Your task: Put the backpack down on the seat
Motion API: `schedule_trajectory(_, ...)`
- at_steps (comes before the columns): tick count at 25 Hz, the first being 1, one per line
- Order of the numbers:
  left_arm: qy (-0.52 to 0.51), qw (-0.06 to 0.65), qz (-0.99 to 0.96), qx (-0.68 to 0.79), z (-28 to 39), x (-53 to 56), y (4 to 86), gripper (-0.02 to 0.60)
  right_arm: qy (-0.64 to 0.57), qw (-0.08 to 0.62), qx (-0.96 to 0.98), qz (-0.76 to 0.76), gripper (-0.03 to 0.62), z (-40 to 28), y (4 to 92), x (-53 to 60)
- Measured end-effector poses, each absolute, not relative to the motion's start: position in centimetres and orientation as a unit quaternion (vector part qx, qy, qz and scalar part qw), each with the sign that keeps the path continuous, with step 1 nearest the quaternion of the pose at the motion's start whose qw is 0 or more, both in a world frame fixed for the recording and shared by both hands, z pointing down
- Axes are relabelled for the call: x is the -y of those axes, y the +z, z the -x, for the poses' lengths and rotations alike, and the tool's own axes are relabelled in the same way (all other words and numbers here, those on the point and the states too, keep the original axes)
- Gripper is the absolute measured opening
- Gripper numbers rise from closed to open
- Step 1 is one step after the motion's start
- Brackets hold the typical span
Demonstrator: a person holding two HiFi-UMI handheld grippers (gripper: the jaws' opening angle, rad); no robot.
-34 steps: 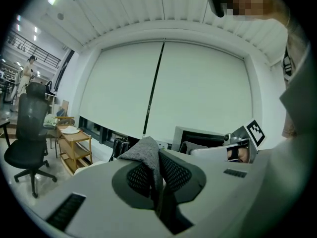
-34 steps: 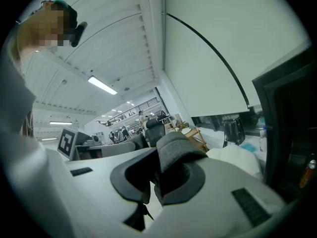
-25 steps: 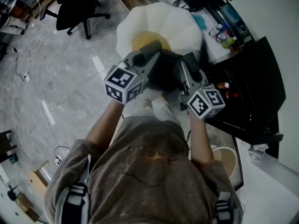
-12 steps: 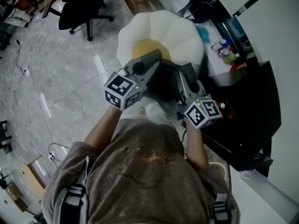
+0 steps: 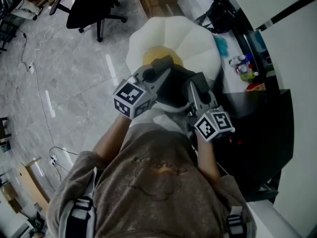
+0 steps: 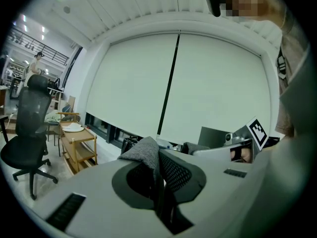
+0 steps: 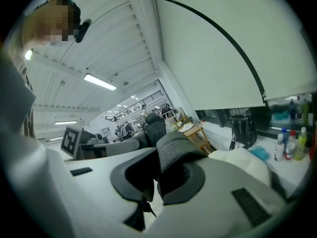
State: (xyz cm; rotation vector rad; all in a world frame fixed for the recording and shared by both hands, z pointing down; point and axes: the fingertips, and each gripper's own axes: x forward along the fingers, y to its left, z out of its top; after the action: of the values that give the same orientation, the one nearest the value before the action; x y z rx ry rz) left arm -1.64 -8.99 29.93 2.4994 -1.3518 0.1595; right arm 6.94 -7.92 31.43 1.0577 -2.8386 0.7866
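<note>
Head view: the person looks down over their own arms, with the left gripper (image 5: 157, 69) and right gripper (image 5: 196, 83) reaching forward side by side. The dark backpack (image 5: 173, 87) hangs between the two, its bulk over the near edge of the white petal-shaped seat (image 5: 195, 31) with the yellow centre. Whether the backpack touches the seat cannot be told. A black office chair (image 5: 94, 4) stands well apart on the grey floor (image 5: 74, 73), and a black desk (image 5: 270, 128) lies to the right.

Left gripper view: the left gripper (image 6: 157, 166) has its jaws drawn almost together, pinching a grey shoulder strap (image 6: 142, 150) with black mesh on its inner face. The strap rises upright out of the jaws. The office chair (image 6: 27, 133) and a wooden cart (image 6: 77, 143) stand at the left, before a wide pale blind (image 6: 198, 83).

Right gripper view: the right gripper (image 7: 153, 176) is likewise nearly closed, clamped on a second grey strap (image 7: 173, 152) that arches over its jaws. The white seat (image 7: 242, 160) shows just beyond, with bottles (image 7: 292, 143) on the counter at the far right
</note>
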Motion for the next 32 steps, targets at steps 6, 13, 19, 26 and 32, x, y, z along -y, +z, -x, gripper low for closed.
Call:
schedule_trajectory(6,0.054,0.146,-0.869,0.469,1.8,12.5,30.6,0.028,0.244,0.013,0.905,-0.348,0.029,-6.5,32.0,11.9)
schedule_trajectory(13,0.065,0.159,-0.881,0.441,2.6,16.0,31.4,0.028,0.240,0.013,0.895,-0.376,0.029,-5.4,32.3,15.8)
schedule_trajectory(19,0.069,0.158,-0.894,0.414,3.5,19.5,32.0,0.028,0.245,0.009,0.882,-0.403,0.029,-4.7,33.3,18.5)
schedule_trajectory(26,0.082,0.162,-0.903,0.389,4.1,23.0,33.9,0.028,0.258,0.001,0.870,-0.421,0.029,-3.9,35.3,21.1)
schedule_trajectory(32,0.089,0.168,-0.907,0.375,4.8,26.2,35.2,0.028,0.266,0.002,0.861,-0.433,0.031,-3.0,36.7,23.6)
